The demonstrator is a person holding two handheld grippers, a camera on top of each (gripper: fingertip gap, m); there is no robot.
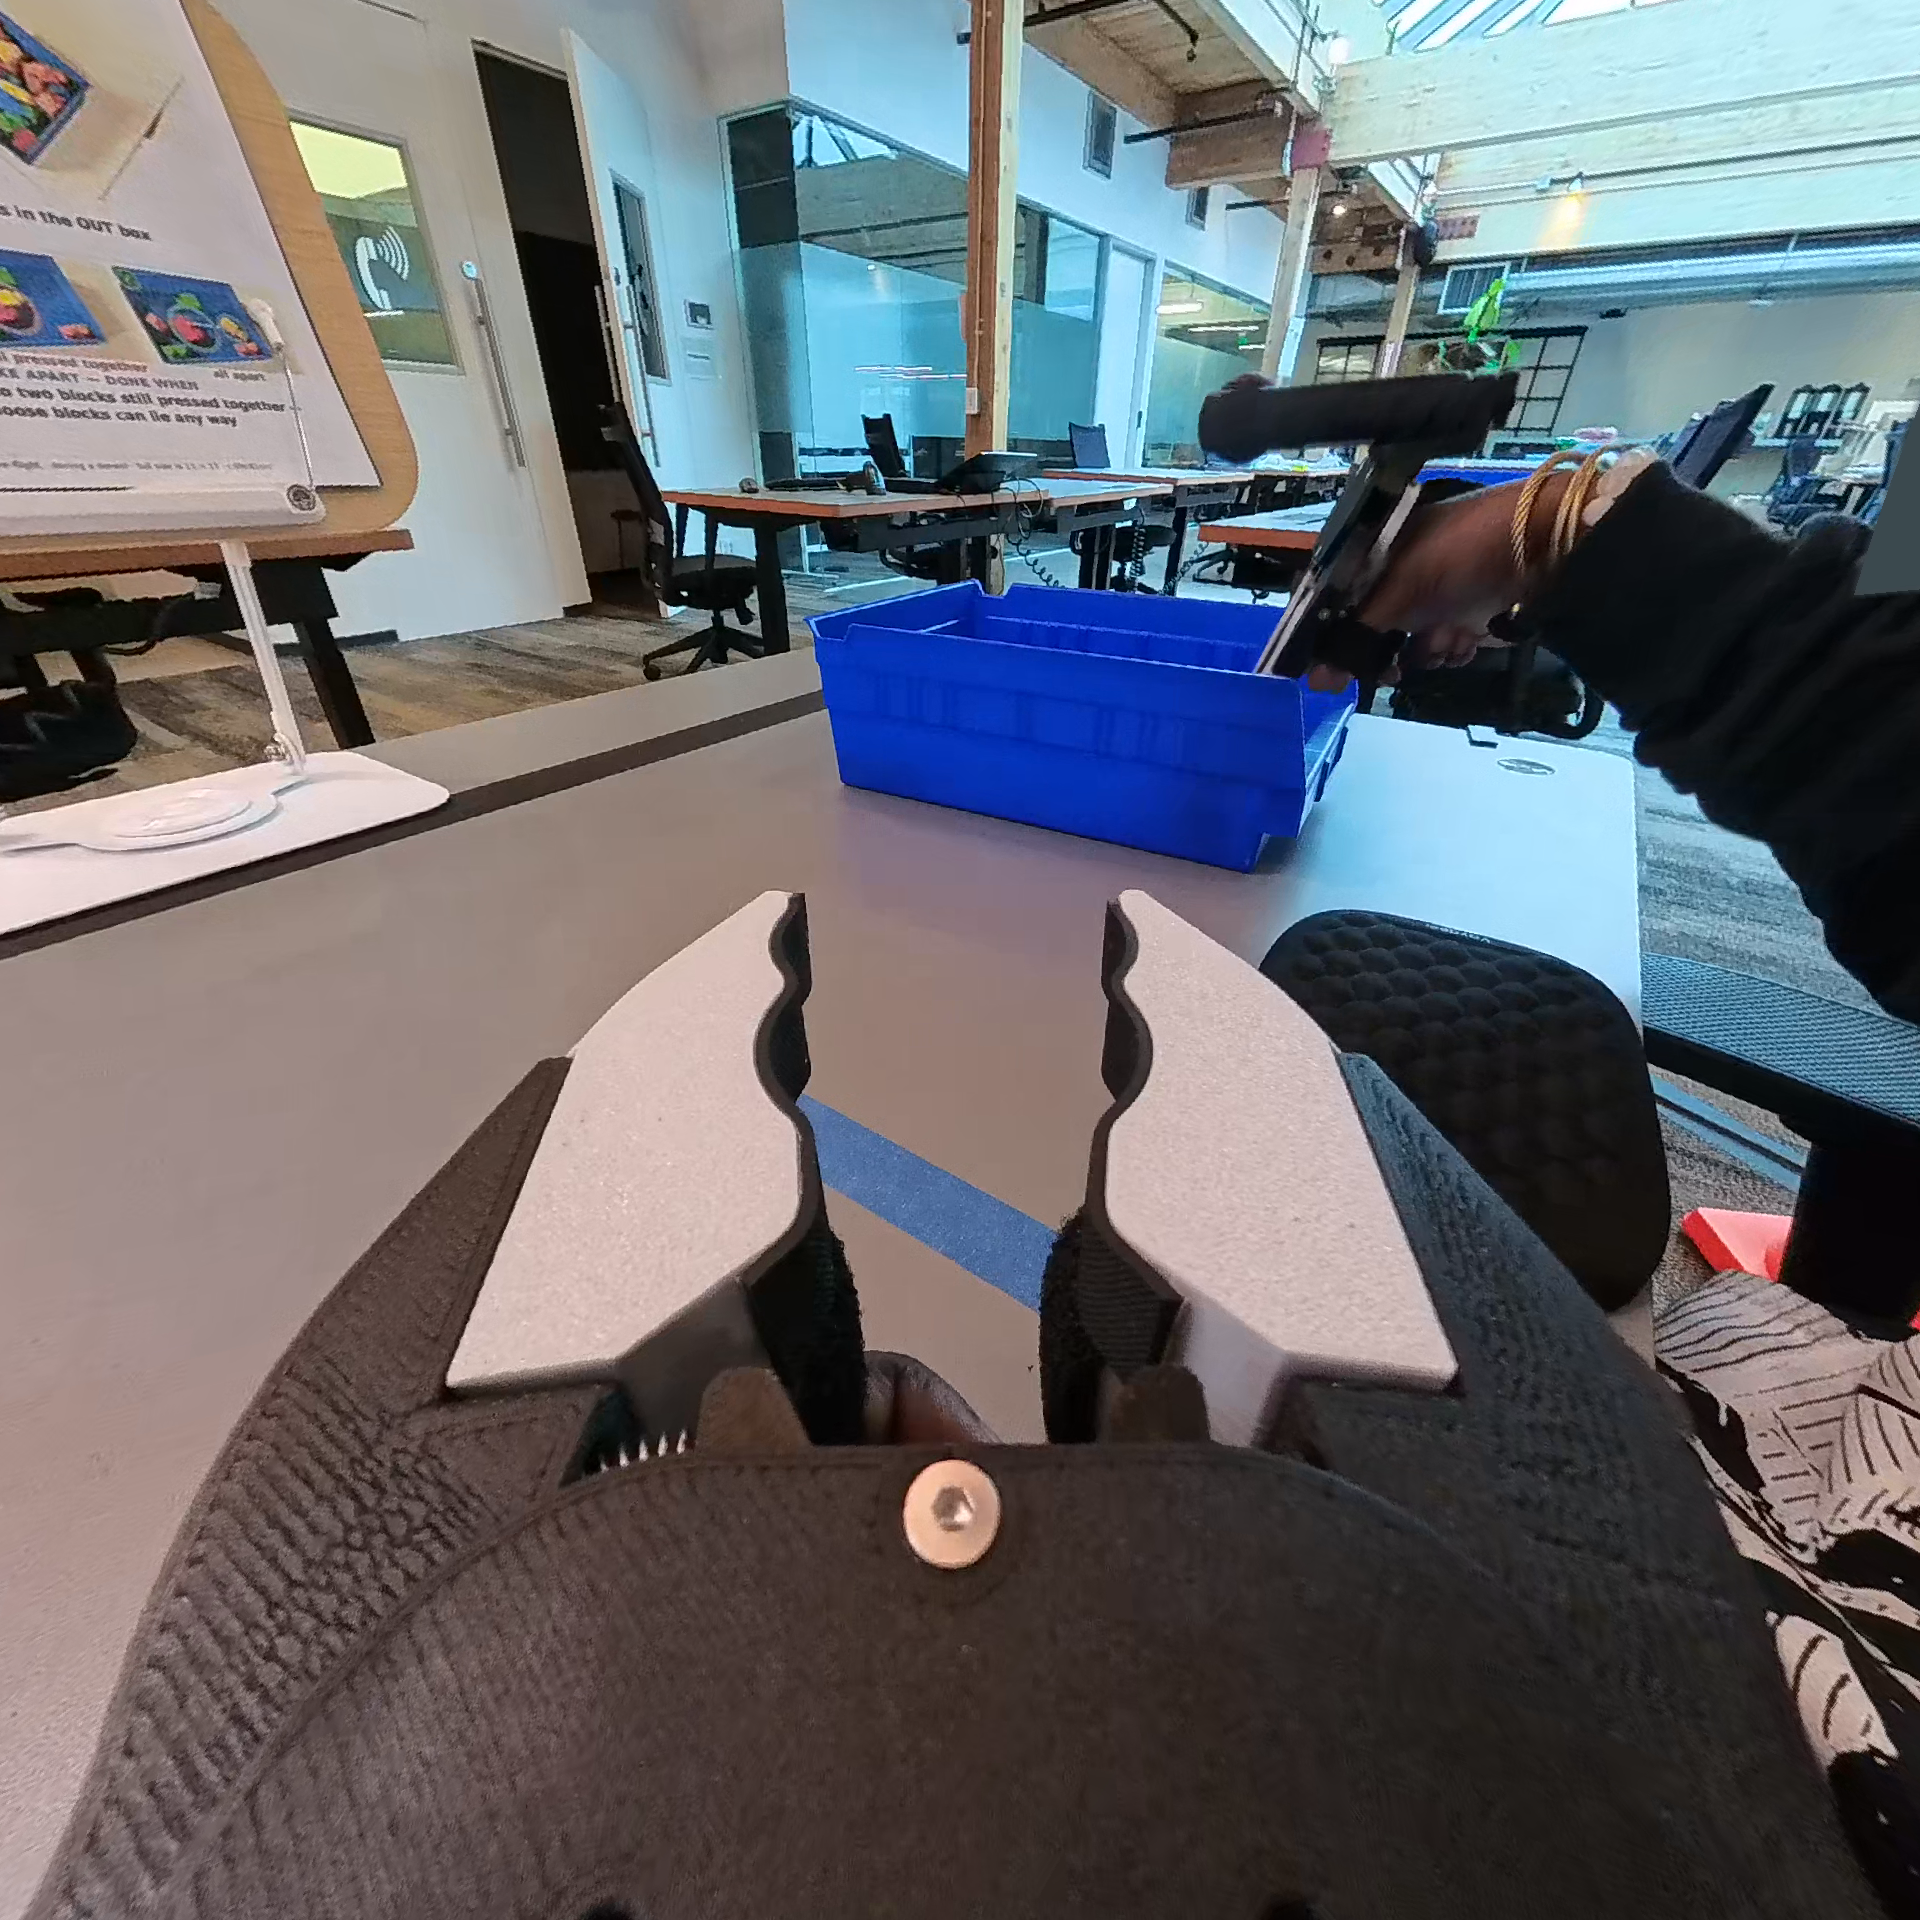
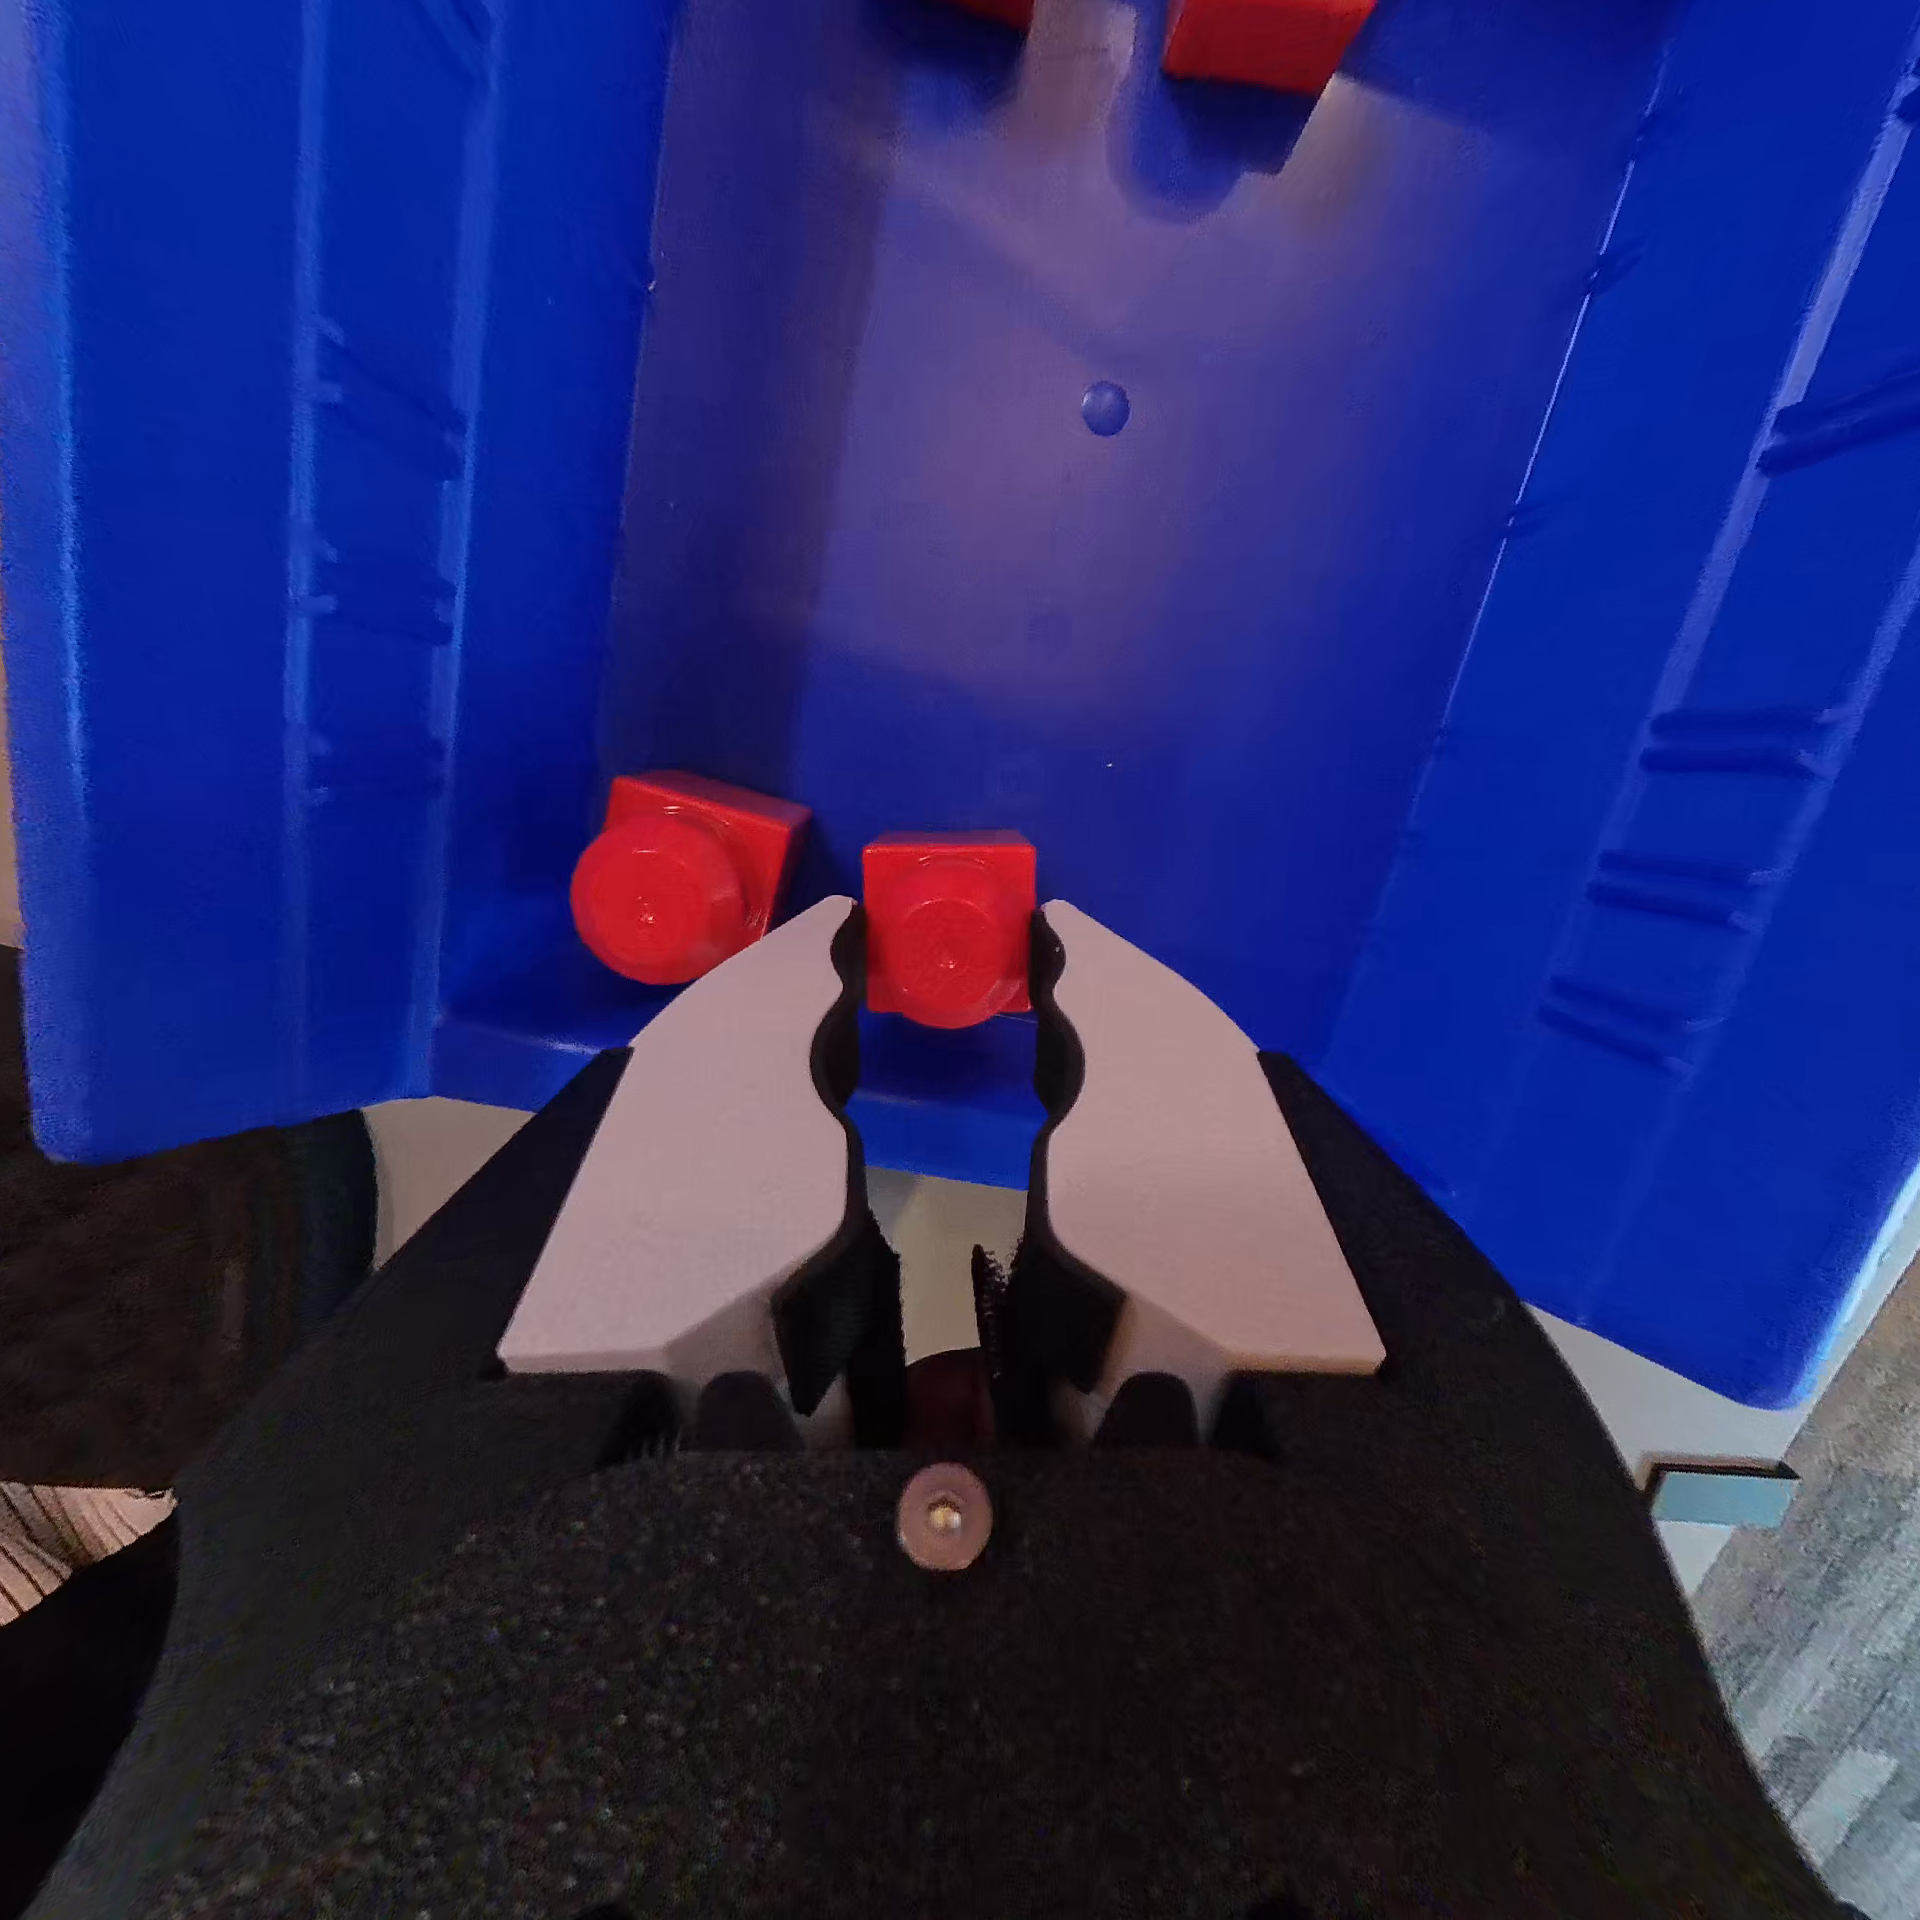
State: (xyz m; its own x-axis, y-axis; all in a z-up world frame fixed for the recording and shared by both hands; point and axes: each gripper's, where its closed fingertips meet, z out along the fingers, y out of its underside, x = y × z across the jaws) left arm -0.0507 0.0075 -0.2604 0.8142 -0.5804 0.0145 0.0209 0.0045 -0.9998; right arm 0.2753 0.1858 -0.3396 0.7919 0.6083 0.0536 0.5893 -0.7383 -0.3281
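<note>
My right gripper (image 2: 948, 925) reaches down into a blue bin (image 2: 1143, 571), shut on a small red block (image 2: 948, 883) with a round stud that faces me. Both pads press on the block's sides near the bin floor. A second red block (image 2: 675, 883) lies just to its left, and another red block (image 2: 1262, 42) lies at the bin's far end. In the left wrist view the right gripper's body (image 1: 1340, 561) dips into the bin (image 1: 1070, 758), fingers hidden. My left gripper (image 1: 954, 914) is open and empty above the grey table (image 1: 520, 987), over a strip of blue tape (image 1: 935, 1195).
A sheet of instructions on a stand (image 1: 156, 312) with a white base (image 1: 208, 810) stands at the table's left. A black dimpled pad (image 1: 1475, 1081) lies at the right edge by the person's sleeve (image 1: 1766, 675). Office desks and chairs stand beyond the table.
</note>
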